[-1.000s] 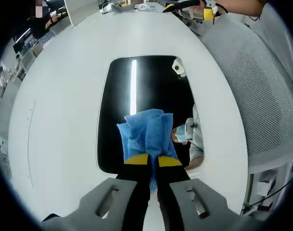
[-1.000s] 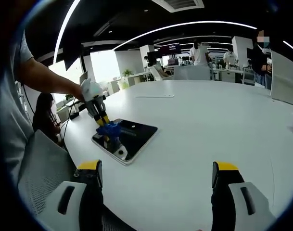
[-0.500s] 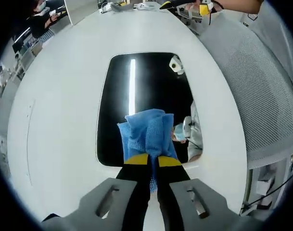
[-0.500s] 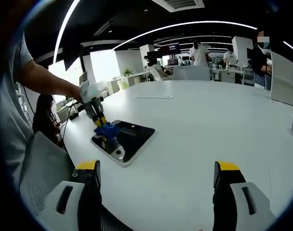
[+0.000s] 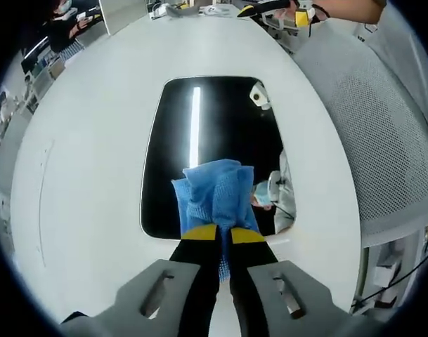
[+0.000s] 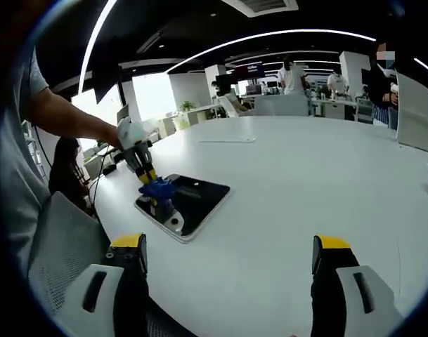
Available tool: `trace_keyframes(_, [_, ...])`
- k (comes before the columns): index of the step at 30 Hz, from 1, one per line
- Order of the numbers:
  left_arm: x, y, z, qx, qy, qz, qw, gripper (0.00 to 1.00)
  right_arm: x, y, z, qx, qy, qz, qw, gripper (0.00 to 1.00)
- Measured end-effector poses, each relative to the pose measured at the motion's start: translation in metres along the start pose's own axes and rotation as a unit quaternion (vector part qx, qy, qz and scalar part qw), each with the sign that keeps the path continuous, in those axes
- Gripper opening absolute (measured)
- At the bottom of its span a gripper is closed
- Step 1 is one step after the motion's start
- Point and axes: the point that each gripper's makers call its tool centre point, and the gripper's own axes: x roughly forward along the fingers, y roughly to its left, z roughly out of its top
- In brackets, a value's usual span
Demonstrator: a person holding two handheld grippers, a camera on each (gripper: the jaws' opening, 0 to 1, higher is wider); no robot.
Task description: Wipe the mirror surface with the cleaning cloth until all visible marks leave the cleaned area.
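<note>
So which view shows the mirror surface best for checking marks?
The left gripper view: the mirror lies close below, glass facing the lens, with the blue cloth on it. In the right gripper view the mirror is small and seen at a slant.

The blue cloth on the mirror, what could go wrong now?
The blue mesh cleaning cloth is bunched in the left gripper, so it may wipe a narrow strip and miss marks elsewhere on the dark rectangular mirror. The mirror lies loose on the white table, near the edge by the grey mesh chair; a hard push might slide it. The right gripper hangs open, apart from the mirror, not steadying it.
</note>
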Motion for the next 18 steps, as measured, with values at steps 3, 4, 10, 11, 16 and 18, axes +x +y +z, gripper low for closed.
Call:
trace_keyframes(3, [0.0, 0.0, 0.001, -0.009, -0.006, 0.008, 0.9999, 0.01, 0.0, 0.001, 0.001, 0.0, 0.0, 0.001, 1.0, 0.97])
trace_keyframes(4, [0.0, 0.0, 0.0, -0.014, -0.011, 0.012, 0.9998, 0.01, 0.001, 0.002, 0.001, 0.0, -0.001, 0.002, 1.0, 0.97])
trace_keyframes(10, [-0.001, -0.006, 0.0, -0.014, -0.014, 0.016, 0.9997, 0.01, 0.001, 0.004, 0.001, 0.0, -0.004, 0.003, 1.0, 0.96])
trace_keyframes(11, [-0.001, -0.008, 0.001, -0.012, -0.013, 0.017, 0.9997, 0.01, 0.001, 0.004, 0.001, 0.001, -0.004, 0.004, 1.0, 0.96])
trace_keyframes(16, [0.0, -0.016, 0.002, -0.009, -0.014, 0.016, 0.9997, 0.01, 0.001, 0.006, 0.001, -0.001, -0.005, 0.005, 1.0, 0.96])
trace_keyframes(18, [0.0, -0.019, 0.002, -0.008, -0.016, 0.016, 0.9997, 0.01, 0.0, 0.008, 0.002, 0.0, -0.006, 0.005, 1.0, 0.96])
